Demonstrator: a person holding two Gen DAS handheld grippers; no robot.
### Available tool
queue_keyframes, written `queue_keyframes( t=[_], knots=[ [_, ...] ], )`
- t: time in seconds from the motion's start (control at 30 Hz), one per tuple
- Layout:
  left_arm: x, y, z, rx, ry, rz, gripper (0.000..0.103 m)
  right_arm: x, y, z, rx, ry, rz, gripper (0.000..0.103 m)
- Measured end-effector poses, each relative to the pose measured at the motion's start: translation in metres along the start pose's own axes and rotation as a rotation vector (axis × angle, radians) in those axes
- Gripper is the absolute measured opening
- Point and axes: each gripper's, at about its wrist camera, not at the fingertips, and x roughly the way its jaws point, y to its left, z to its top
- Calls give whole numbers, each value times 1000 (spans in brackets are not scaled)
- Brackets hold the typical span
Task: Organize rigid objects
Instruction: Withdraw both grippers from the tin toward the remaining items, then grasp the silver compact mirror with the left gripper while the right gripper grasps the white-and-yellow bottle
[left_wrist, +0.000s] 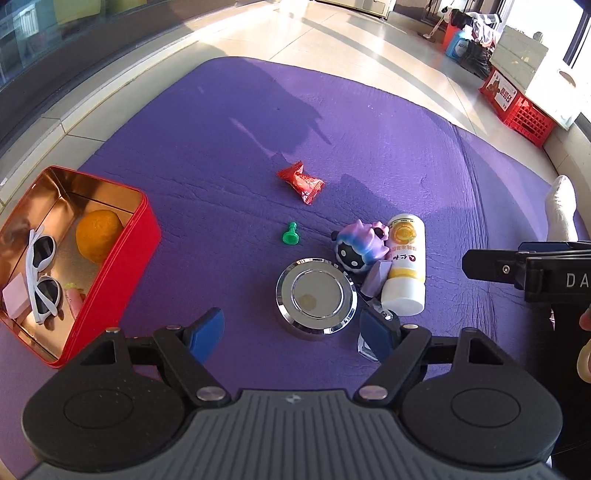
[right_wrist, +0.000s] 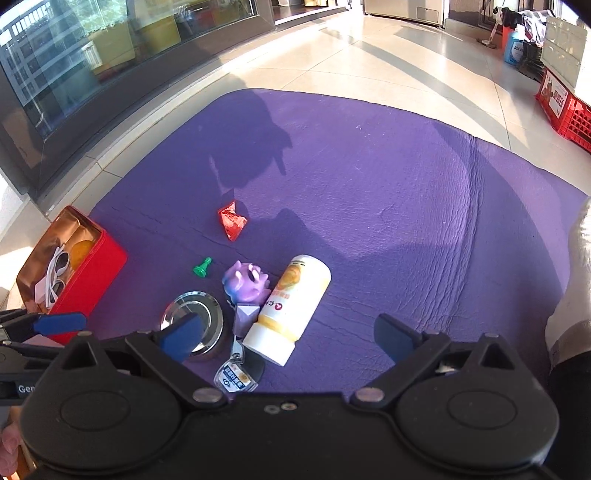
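Note:
A red tin (left_wrist: 110, 273) (right_wrist: 94, 273) sits at the left of the purple mat and holds white sunglasses (left_wrist: 42, 273), an orange (left_wrist: 98, 234) and a pink block (left_wrist: 16, 301). A round chrome case (left_wrist: 316, 295) (right_wrist: 194, 317), a purple toy (left_wrist: 360, 245) (right_wrist: 245, 284), a white bottle on its side (left_wrist: 404, 266) (right_wrist: 290, 306), a green pawn (left_wrist: 290, 234) (right_wrist: 202, 266) and a red candy wrapper (left_wrist: 303, 181) (right_wrist: 232, 219) lie on the mat. My left gripper (left_wrist: 295, 336) is open just short of the chrome case. My right gripper (right_wrist: 290, 341) is open over the bottle's cap end.
A lilac faceted piece (right_wrist: 245, 319) and a small clear tag (right_wrist: 236, 376) lie beside the bottle. The mat (left_wrist: 221, 147) lies on a tiled floor. Red crates (left_wrist: 517, 107) stand far right. A white sock (left_wrist: 561, 210) rests on the mat's right edge.

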Motion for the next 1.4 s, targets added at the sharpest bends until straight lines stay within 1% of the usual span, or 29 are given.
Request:
queue_keyframes(
  t=[0.13,0.27,0.43,0.57,0.63,0.7,0.77,0.8,0.87,0.93,1.0,1.13,1.27,1.3,1.4],
  knots=[
    [24,-8,-7,31,21,-3,81,20,-15,3,47,41,-12,94],
    [46,-15,-10,71,42,6,81,37,-22,6,81,57,-5,94],
    [61,-20,-11,96,36,3,81,57,-24,9,99,87,16,90],
    [73,-19,-9,85,40,-8,81,69,-21,10,106,104,16,87],
    [76,-19,-10,89,40,-13,81,77,-20,12,114,110,8,84],
    [81,-20,-11,99,40,-9,81,85,-19,13,134,118,-3,78],
    [83,-19,-10,100,36,-11,81,94,-21,15,175,133,9,76],
    [84,-18,-9,102,29,-13,81,97,-21,16,191,139,14,72],
    [86,-19,-8,108,23,-14,81,103,-20,16,211,146,10,69],
    [86,-19,-8,116,17,-17,81,106,-22,15,245,141,17,67],
    [89,-22,-4,127,15,-16,80,106,-25,15,278,139,36,58],
    [89,-23,-5,149,8,-5,78,105,-23,15,277,133,33,51],
    [87,-22,-6,152,9,5,77,106,-20,14,304,160,21,50],
    [89,-23,-5,151,11,8,77,106,-20,13,306,164,22,48],
    [88,-23,-5,142,15,14,77,104,-16,11,299,157,12,46]
  ],
)
